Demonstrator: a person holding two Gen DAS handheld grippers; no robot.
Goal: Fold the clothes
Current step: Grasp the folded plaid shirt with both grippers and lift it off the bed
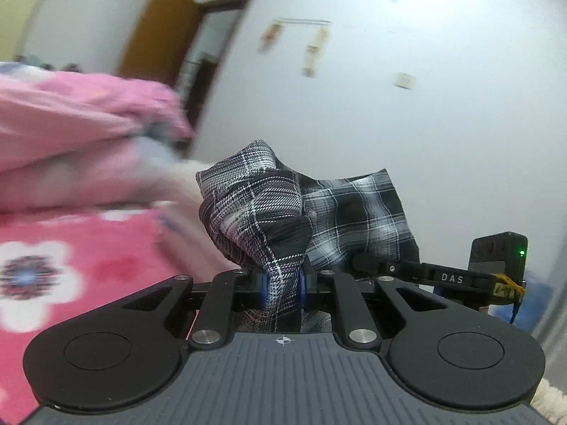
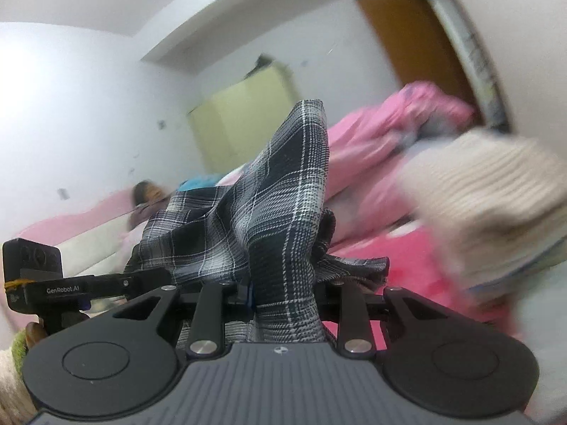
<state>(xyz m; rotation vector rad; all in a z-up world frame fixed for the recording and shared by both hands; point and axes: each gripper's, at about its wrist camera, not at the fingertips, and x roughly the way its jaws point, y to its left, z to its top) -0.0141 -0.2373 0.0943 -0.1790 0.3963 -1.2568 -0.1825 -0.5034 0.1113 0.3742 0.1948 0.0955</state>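
A black-and-white plaid garment (image 1: 276, 212) bunches up between the blue pads of my left gripper (image 1: 283, 288), which is shut on it. The same plaid garment (image 2: 269, 205) rises from my right gripper (image 2: 283, 294), whose jaws pinch a fold of it. The cloth hangs lifted in the air between the two grippers. In the left wrist view the right gripper (image 1: 368, 260) and its camera show at the right, with plaid cloth at its tip. In the right wrist view the left gripper (image 2: 149, 278) shows at the left, cloth at its fingers.
A bed with a pink flowered cover (image 1: 88, 269) lies below. A heap of pink bedding (image 1: 71, 134) is piled on it, and a cream knitted garment (image 2: 496, 212) lies at the right. A person (image 2: 147, 196) is at the far side of the bed. An orange door (image 1: 159, 32) stands behind.
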